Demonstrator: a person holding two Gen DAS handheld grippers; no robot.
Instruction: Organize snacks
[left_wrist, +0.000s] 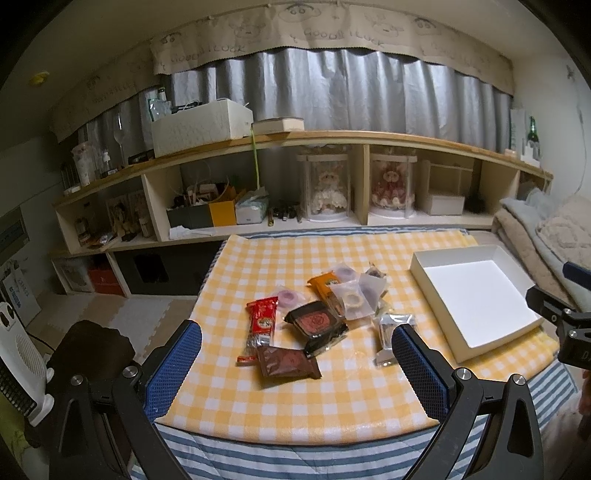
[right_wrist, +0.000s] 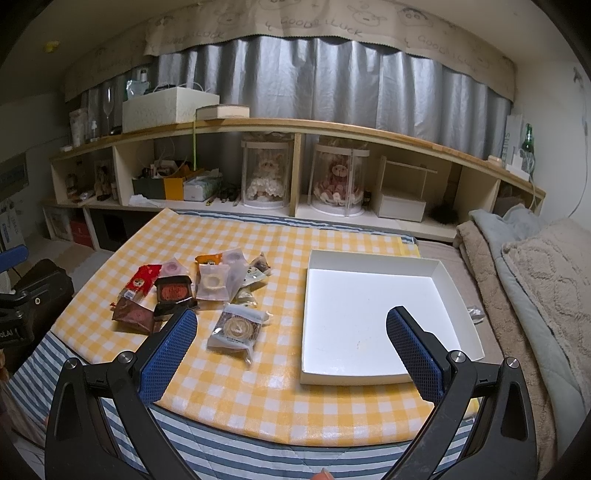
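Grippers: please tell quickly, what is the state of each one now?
Left gripper: open, holding nothing.
Right gripper: open, holding nothing.

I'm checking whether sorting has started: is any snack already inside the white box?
No: in the right wrist view the white box shows only its bare floor, and the snack packets all lie on the checked tablecloth beside it.

On the table (right_wrist: 258, 387), the snack packets (right_wrist: 177, 288) cluster left of centre in the right wrist frame, one packet (right_wrist: 236, 330) nearer, the tray (right_wrist: 380, 378) lying to their right. Shelves (right_wrist: 295, 129) run behind, across the upper frame.
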